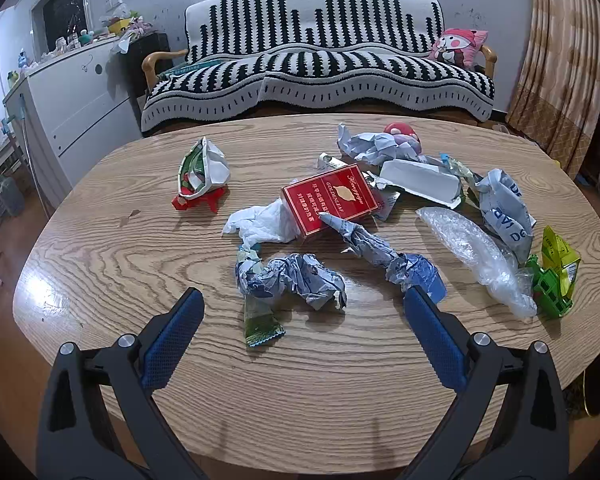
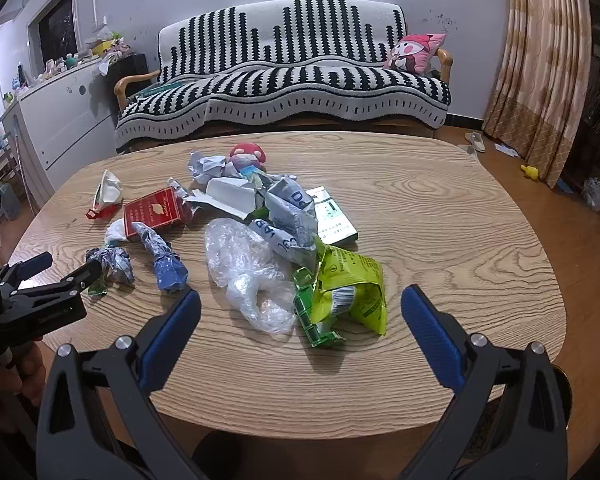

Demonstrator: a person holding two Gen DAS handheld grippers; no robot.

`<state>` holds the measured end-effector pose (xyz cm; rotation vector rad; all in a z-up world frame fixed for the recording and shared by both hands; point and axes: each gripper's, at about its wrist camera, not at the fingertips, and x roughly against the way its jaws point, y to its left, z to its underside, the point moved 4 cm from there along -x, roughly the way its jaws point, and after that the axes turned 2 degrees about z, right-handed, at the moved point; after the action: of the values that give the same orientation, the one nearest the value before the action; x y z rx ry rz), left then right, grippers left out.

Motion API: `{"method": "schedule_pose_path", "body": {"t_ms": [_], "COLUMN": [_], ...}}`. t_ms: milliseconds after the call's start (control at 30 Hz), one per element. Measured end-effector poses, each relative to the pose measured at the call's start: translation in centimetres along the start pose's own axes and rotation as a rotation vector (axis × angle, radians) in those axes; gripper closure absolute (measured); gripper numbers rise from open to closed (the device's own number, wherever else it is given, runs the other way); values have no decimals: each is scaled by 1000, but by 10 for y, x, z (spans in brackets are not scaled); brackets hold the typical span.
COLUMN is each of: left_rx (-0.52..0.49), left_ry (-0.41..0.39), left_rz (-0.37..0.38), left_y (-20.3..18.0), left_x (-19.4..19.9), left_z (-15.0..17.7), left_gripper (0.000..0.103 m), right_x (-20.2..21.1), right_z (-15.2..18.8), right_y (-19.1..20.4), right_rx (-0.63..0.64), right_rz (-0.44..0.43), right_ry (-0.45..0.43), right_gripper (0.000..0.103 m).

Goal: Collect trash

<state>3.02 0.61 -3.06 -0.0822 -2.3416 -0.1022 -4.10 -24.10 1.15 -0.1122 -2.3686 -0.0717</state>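
Trash lies scattered across the middle of the wooden table [image 1: 100, 360], nothing gathered yet, and both tools hang over the near edge with nothing in them. Left gripper [image 1: 302, 300] has its jaws spread as wide as they go, tilted down toward a crumpled blue-grey paper wad [image 1: 300, 278] that sits just beyond its tips, a green sachet [image 1: 260, 324] poking out from under it toward the near edge. Behind that, a red cigarette box [image 1: 332, 200] rests partly on a white tissue [image 1: 260, 222], with a twisted paper roll [image 1: 376, 252] leaning over its near corner, so that heap looks tangled and best taken piece by piece. Right gripper [image 2: 300, 304] is equally wide open and empty, angled down at a yellow-green snack bag [image 2: 352, 292] and a clear plastic bag [image 2: 248, 276] lying touching each other nearer the near edge. Off toward the left edge sits a lone folded wrapper [image 1: 202, 172] with red trim, well apart from the rest. No bin shows in either view, so I cannot say where it all goes. Judging by the aim, each tool seems lined up on its nearest piece.
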Motion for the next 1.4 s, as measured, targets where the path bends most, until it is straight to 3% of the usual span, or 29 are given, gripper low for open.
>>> {"method": "schedule_pose_path", "body": {"t_ms": [1400], "left_rx": [3], "left_ry": [3], "left_rz": [0], "left_y": [2], "left_x": [-3], "left_z": [1], "left_gripper": [5], "right_x": [1], "right_z": [0], "right_y": [7], "right_rx": [-3], "right_rz": [-10], "right_ry": [-1], "right_gripper": [6]}}
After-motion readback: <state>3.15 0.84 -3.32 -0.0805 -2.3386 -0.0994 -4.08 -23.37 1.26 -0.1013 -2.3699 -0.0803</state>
